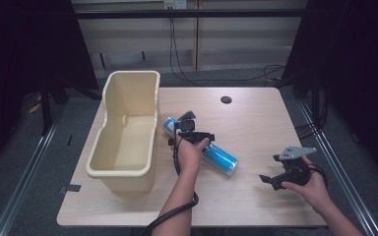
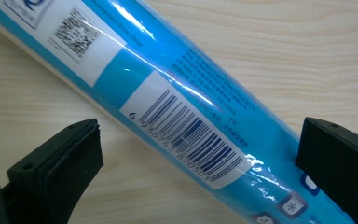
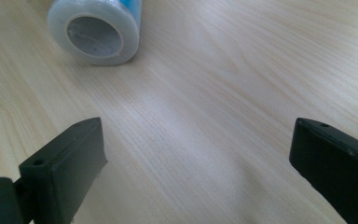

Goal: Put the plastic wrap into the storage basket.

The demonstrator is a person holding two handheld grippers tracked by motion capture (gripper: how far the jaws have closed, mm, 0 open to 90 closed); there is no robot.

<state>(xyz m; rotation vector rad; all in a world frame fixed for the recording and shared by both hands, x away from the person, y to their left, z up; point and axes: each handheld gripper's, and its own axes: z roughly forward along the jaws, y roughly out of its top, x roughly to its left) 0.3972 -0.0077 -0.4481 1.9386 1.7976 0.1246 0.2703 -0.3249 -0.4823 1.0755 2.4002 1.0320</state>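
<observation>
**Blue roll lies between open jaws, bin to the left**

At the left of the counter (image 1: 256,118) stands a cream plastic bin (image 1: 128,130), open at the top; its near wall hides part of its floor in the high view, and what shows of the inside looks bare.

Just right of the bin lies a blue roll (image 1: 215,156) wrapped in clear film, slanting from near the bin's right wall toward the person's side. Its middle is covered in the high view by the left hand (image 1: 189,156) and the left hand-held gripper (image 1: 191,129) above it. In the left gripper view the roll (image 2: 186,107) crosses the frame on a slant and is cut off at both ends; a barcode and a square code show on white labels, the small print too fine to read. The jaws stand wide apart on either side of the roll — whether they touch it I cannot tell.

Farther back sits a dark round hole (image 1: 226,100) in the counter.

At the right, well apart from the roll, the right hand-held gripper (image 1: 270,179) is held by the right hand (image 1: 311,184) with jaws spread wide and nothing between them. Its own view shows the roll's hollow end (image 3: 95,32) — partly cut off at the top edge.
</observation>
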